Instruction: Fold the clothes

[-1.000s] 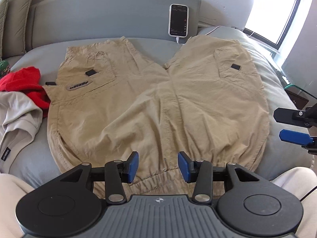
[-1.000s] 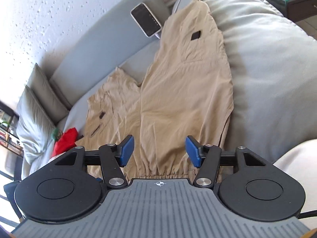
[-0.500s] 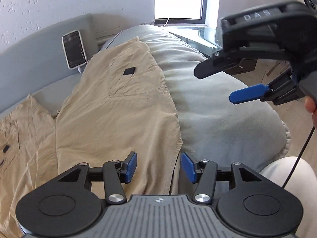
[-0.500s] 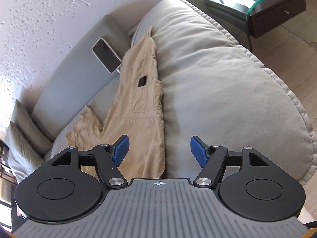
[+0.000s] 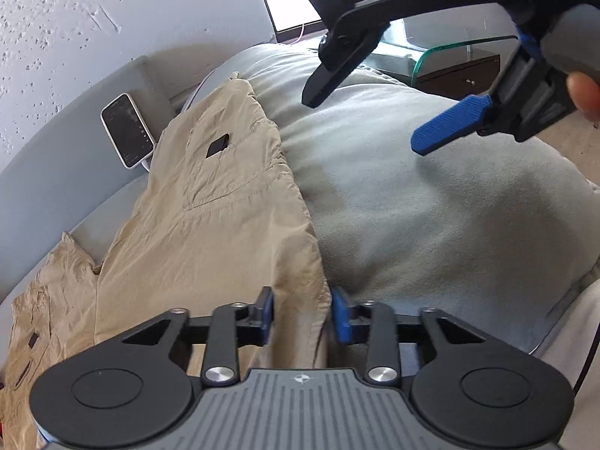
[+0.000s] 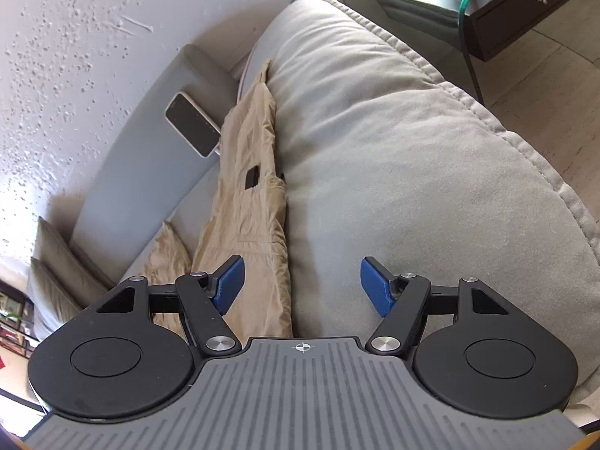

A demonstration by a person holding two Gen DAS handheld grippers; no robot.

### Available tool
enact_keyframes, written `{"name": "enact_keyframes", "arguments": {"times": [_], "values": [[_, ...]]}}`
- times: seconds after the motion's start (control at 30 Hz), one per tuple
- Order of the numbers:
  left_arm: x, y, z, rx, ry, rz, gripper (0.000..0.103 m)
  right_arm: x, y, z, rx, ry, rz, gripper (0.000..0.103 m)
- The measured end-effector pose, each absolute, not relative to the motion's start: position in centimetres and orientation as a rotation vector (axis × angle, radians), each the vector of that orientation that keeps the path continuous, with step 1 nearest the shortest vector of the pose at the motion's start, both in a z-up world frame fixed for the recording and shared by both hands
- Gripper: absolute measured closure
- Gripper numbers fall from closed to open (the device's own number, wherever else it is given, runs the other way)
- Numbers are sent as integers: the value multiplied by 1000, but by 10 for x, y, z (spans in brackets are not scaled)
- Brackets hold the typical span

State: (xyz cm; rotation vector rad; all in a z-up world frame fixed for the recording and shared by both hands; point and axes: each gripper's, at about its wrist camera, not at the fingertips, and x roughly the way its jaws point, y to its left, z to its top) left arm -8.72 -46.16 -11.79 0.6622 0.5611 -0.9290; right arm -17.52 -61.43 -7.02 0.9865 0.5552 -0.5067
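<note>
The left hand-held gripper [image 5: 302,313] is clamped on the edge of the khaki trousers [image 5: 210,225] lying on the grey sofa [image 5: 431,206], while the right hand-held gripper [image 6: 302,287], at 2 o'clock from it, is spread wide and empty.

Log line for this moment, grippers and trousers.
left hand-held gripper: over trousers edge, fabric between pads | right hand-held gripper: open, empty, over bed | fold: not begun

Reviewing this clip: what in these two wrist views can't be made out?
Phone screen: too small and dark, both views.
Khaki trousers waistband: left wrist view, hidden under the left hand-held gripper.
Trousers' other leg: cut by the left edge, left wrist view; mostly hidden behind the near leg, right wrist view.
</note>
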Motion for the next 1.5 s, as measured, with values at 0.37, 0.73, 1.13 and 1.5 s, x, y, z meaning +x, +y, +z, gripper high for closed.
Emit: {"name": "enact_keyframes", "arguments": {"times": [0.37,0.73,1.13,1.5], "values": [[-3,-403,-63,303,821,-1028,99,-57,-693,-66,913,523,-477,37],[35,-389,-64,158,926,-1072,99,35,-732,-85,827,606,-535,93],[71,-314,-46,-57,916,-1101,100,94,-645,-4,463,546,-536,101],[145,-163,-78,-374,996,-864,100,265,-452,14,148,611,-331,101]]}}
